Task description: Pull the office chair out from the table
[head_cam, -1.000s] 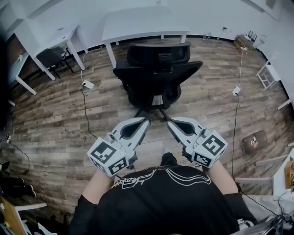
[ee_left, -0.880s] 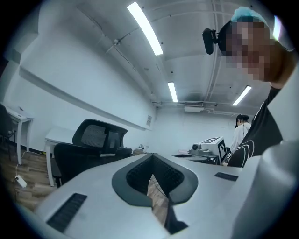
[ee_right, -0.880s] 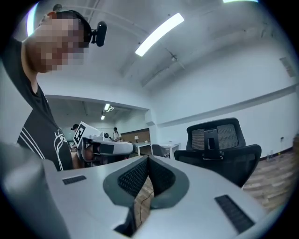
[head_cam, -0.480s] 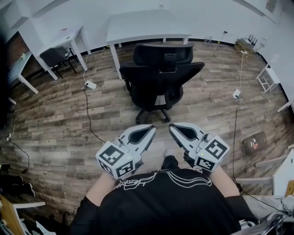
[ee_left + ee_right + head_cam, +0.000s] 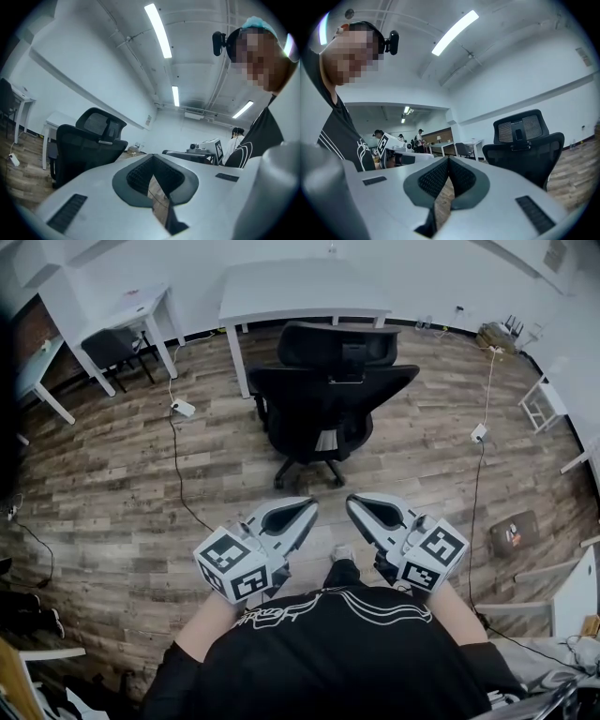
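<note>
Two tools sit at lower centre of the head view, side by side and not touching: the left tool [image 5: 302,509] and the right tool [image 5: 359,506], both clenched on nothing. The office chair [image 5: 328,395] stands at upper centre on the wooden floor [image 5: 112,493], just in front of the white table [image 5: 300,287], clear of both tools.

Bright, even light falls from ceiling strip lights [image 5: 158,30], leaving only soft shadows on the floor [image 5: 112,512]. Every view bends and darkens toward its corners, slightly hazy
</note>
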{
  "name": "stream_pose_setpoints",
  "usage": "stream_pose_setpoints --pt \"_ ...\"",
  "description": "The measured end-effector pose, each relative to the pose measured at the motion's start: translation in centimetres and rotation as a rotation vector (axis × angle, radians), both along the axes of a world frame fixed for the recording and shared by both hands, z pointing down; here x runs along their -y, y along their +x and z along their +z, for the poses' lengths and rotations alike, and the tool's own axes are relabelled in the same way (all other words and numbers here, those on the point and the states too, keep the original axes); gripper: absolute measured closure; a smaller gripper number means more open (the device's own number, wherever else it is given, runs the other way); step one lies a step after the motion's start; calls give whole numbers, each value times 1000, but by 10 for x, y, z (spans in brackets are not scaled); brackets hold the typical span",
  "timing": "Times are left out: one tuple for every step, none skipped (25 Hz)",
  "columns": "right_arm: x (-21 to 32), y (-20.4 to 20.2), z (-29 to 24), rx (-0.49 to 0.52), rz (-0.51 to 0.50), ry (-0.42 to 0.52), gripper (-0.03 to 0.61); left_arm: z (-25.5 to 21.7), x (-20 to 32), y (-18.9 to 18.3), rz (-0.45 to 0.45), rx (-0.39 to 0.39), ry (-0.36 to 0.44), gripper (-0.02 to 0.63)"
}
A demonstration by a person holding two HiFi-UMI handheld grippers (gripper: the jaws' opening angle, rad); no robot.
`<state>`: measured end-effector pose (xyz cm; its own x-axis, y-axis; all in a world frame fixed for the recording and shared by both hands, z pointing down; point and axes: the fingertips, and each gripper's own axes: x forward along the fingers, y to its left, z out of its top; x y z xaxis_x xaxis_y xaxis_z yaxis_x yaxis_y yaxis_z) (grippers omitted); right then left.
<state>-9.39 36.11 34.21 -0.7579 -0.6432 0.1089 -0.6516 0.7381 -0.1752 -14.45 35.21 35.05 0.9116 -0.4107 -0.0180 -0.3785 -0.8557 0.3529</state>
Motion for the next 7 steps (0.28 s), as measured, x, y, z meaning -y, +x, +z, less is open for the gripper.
stream_pose_setpoints --pt "-1 -2 0 -2 1 -1 543 -1 0 -3 -4 -2 1 607" --pt "-1 -3 -1 -4 0 -3 543 -2 0 -5 -10 0 8 607" --pt "-2 -4 -1 -5 -1 -4 543 -3 -1 -6 -15 5 16 607" --pt "-4 -5 -1 -6 -1 -4 543 -4 -3 -7 -18 10 24 607" --pt "-5 -6 -1 -7 0 -2 543 -4 -5 -8 -19 15 32 607" --pt "-7 -6 -2 -8 1 0 543 -4 -7 -8 -19 21 41 607" --pt "-8 -7 -2 -9 1 2 543 -4 -9 -9 -19 27 50 607"
